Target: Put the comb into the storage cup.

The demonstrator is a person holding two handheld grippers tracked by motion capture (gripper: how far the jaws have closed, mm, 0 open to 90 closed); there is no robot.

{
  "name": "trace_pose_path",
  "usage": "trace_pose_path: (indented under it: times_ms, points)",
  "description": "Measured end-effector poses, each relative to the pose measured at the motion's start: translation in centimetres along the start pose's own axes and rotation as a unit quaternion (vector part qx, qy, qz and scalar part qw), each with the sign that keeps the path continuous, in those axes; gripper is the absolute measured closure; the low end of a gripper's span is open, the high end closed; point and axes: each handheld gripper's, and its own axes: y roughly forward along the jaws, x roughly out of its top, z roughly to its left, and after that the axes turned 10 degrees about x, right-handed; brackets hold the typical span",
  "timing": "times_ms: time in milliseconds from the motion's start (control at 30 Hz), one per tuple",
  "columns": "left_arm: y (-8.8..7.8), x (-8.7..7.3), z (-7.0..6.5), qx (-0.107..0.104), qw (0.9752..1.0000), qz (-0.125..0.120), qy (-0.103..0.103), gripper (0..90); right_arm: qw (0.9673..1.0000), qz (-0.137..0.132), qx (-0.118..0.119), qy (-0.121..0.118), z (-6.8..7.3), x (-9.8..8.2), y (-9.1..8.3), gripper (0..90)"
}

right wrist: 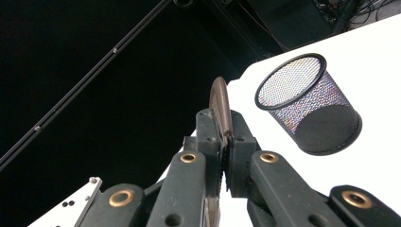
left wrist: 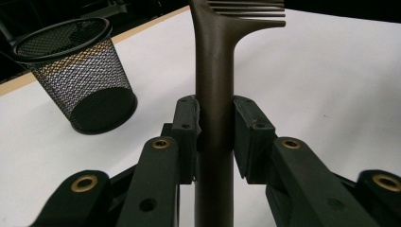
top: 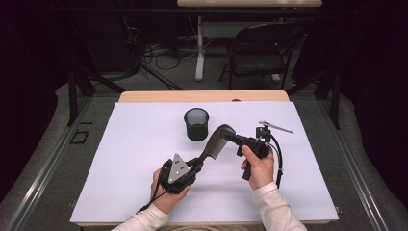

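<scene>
A: Where is the comb [top: 215,141] at this moment?

B: Off the table [top: 144,144], held in the air between the two grippers, in front of the black mesh pen cup [top: 197,124]. It runs diagonally in the high view, handle low at the left, toothed head higher at the right.

A: Left gripper [top: 196,165]?

B: Jaws closed on the comb's handle. In the left gripper view the dark handle [left wrist: 215,94] stands straight up between the two pads, both pressing on it, with the teeth [left wrist: 250,12] branching off at the top edge. The mesh cup [left wrist: 78,71] stands on the white table to that view's left.

A: Right gripper [top: 230,136]?

B: Jaws clamped on the rounded head end of the comb. In the right gripper view the comb's thin edge [right wrist: 220,111] is pinched between the pads, curved tip standing out beyond them. The cup [right wrist: 307,101] sits off to that view's right, upright on the table.

A: Cup contents?

B: Cannot tell from here.
</scene>
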Motion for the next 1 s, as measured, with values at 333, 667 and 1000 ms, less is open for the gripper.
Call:
trace_pose_path:
  times_ms: [333, 667, 1000]
  points:
    - [-0.03, -0.02, 0.00, -0.001, 1.0000, -0.001, 0.000, 72.2, 1.0000, 0.000, 0.002, 0.001, -0.03, 0.01, -0.03, 87.1]
    - [-0.04, -0.05, 0.10, 0.000, 1.0000, -0.004, -0.005, 70.5, 1.0000, -0.002, 0.002, 0.002, 0.02, -0.01, -0.05, 87.1]
    - [0.02, -0.06, 0.21, -0.002, 0.9999, -0.005, -0.010, 65.9, 0.9999, -0.013, 0.001, 0.000, -0.12, 0.10, -0.27, 87.1]
